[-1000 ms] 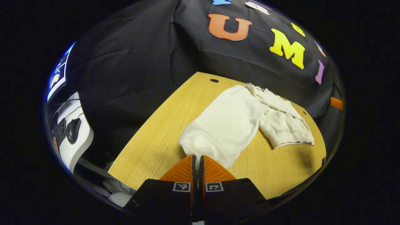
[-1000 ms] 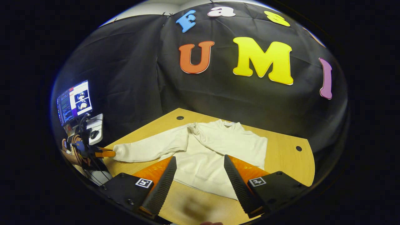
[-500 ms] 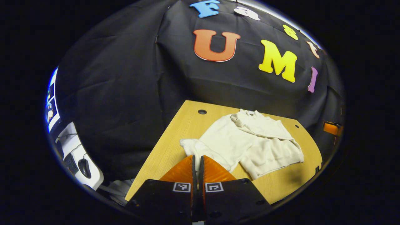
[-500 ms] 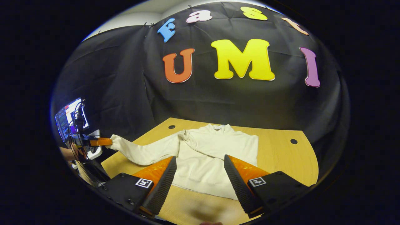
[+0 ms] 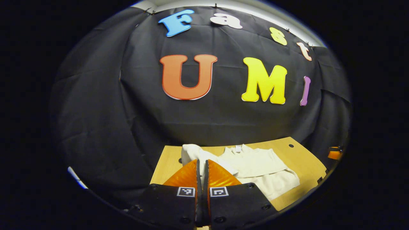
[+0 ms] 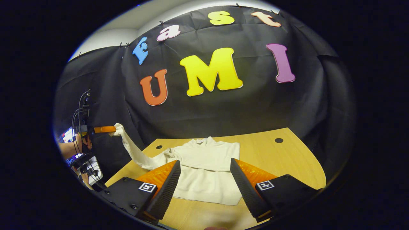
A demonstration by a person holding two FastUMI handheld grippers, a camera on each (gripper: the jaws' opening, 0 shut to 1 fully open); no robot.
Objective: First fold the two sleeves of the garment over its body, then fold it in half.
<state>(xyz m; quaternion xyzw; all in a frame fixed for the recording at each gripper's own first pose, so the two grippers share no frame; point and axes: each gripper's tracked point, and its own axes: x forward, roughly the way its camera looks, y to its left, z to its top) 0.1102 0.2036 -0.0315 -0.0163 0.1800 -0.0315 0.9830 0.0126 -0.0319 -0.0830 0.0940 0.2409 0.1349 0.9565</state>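
A cream sweater [image 6: 204, 172] lies on the wooden table [image 6: 287, 159], one sleeve folded across its chest. Its other sleeve [image 6: 131, 150] hangs up from the table's left side, its cuff pinched in my left gripper [image 6: 111, 129], which a hand holds high in the right gripper view. In the left gripper view, my left gripper [image 5: 201, 164] is shut on that sleeve's cuff [image 5: 191, 153], with the sweater's body [image 5: 262, 172] beyond. My right gripper [image 6: 204, 166] hovers open above the sweater's hem, holding nothing.
A person's hand and forearm [image 6: 72, 148] hold the left gripper, with cables trailing. A screen and desk [image 6: 89, 166] sit low at the left. The table has small round holes [image 6: 278, 140] near its back edge, and the black cloth wall stands close behind.
My left gripper has lifted the sleeve's cuff from table height to well above it, so the sleeve now hangs. The right gripper stays open and has tilted slightly.
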